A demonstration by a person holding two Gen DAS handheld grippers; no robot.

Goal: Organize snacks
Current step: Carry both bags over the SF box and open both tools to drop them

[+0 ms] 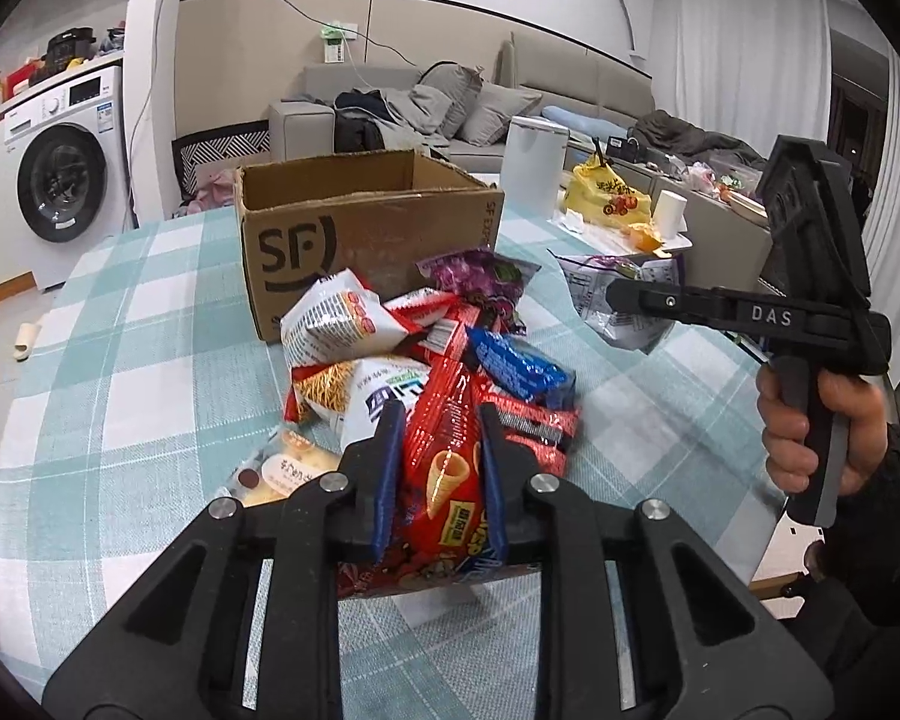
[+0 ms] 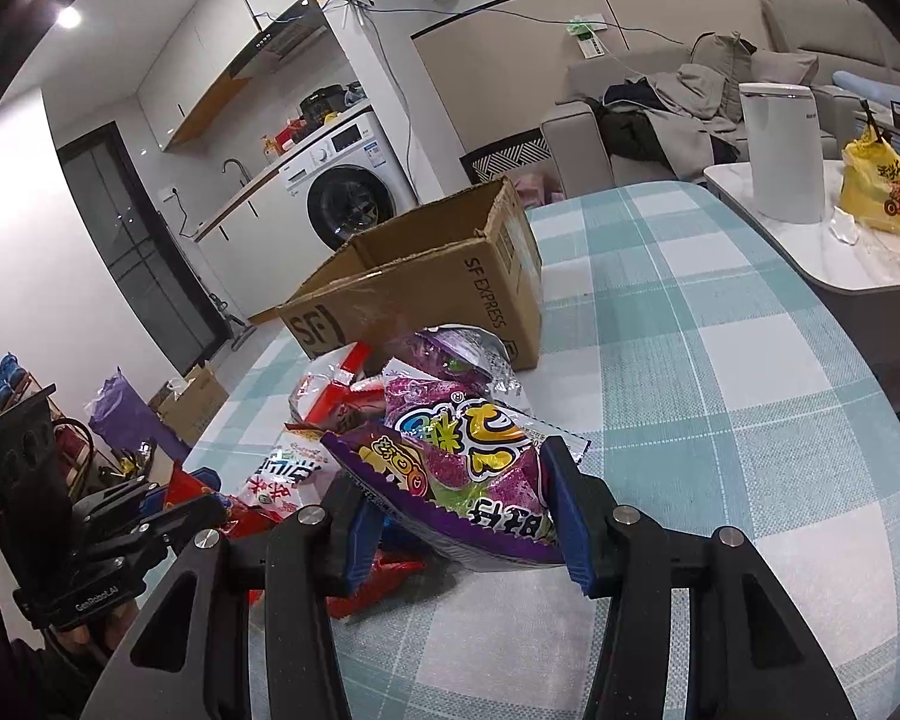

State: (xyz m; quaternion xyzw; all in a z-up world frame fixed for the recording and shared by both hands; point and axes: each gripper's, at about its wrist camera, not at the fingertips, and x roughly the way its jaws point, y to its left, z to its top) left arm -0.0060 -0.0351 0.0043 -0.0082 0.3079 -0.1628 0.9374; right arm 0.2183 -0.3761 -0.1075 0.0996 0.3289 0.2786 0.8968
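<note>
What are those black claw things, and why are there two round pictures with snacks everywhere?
Each claw is a hand-held gripper: a person squeezes one in each hand, and a small camera on each looks along its two fingers. That gives one round picture per claw.

The left hand-held gripper pinches a red snack bag. The right hand-held gripper pinches a purple candy bag; the left view shows it from the side, with the person's hand on its handle.

A pile of snack packets lies on the checked tablecloth, beside an open cardboard box.
</note>
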